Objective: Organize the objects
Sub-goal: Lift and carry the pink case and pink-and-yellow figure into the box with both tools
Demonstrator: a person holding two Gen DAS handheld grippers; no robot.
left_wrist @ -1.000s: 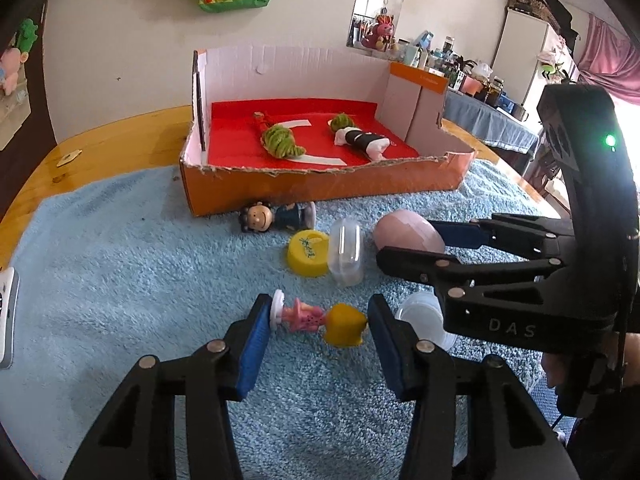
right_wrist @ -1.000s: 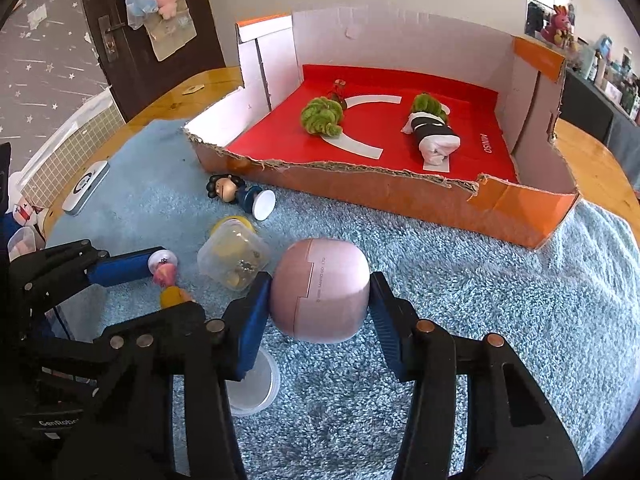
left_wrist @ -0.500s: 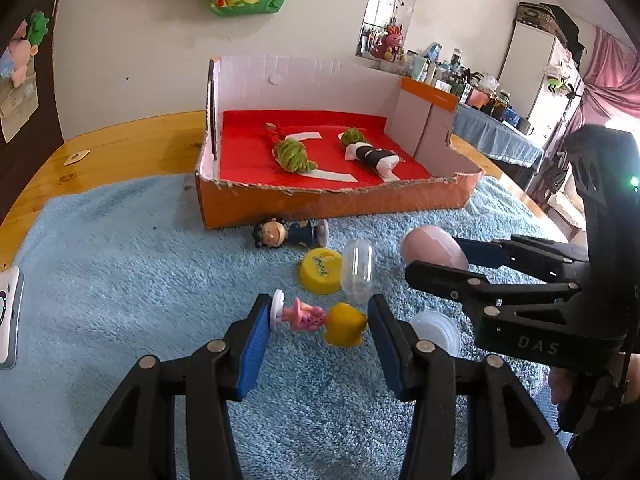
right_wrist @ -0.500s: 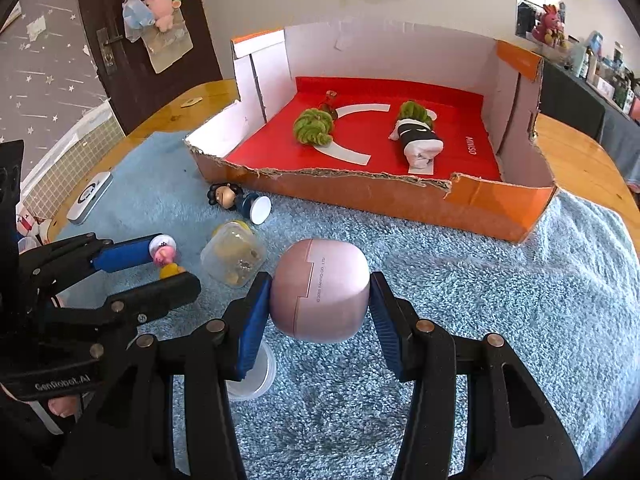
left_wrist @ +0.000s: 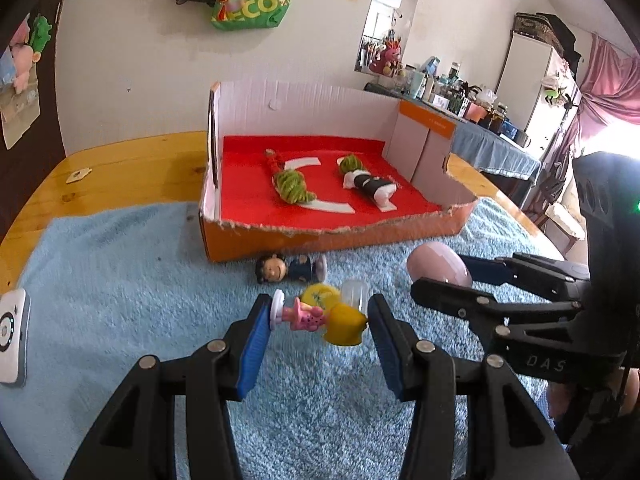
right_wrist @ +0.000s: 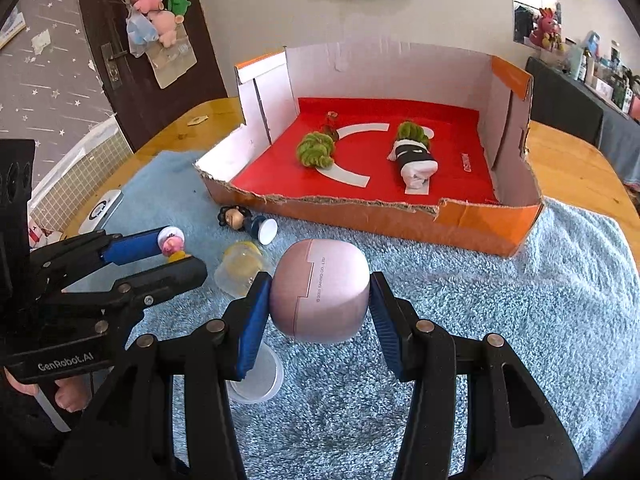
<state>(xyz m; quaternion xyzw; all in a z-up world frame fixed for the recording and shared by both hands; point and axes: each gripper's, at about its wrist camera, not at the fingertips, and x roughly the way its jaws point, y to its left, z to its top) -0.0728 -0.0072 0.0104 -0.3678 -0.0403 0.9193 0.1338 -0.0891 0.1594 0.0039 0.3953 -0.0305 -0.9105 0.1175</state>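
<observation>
Carrying is the step in hand: a figurine [left_wrist: 320, 318] is clamped in the left hand-held gripper [left_wrist: 318, 332], a capsule [right_wrist: 320, 290] in the right hand-held gripper [right_wrist: 318, 312]; next, release inside the box [right_wrist: 380, 216] at frame centre is judged to be called for.

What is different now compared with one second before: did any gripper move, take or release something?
Both loads have risen off the blue towel: the left gripper lifts its pink-and-yellow figure, the right gripper its pink capsule. Both grips are unchanged, nothing was released, and the box contents stayed put.
</observation>
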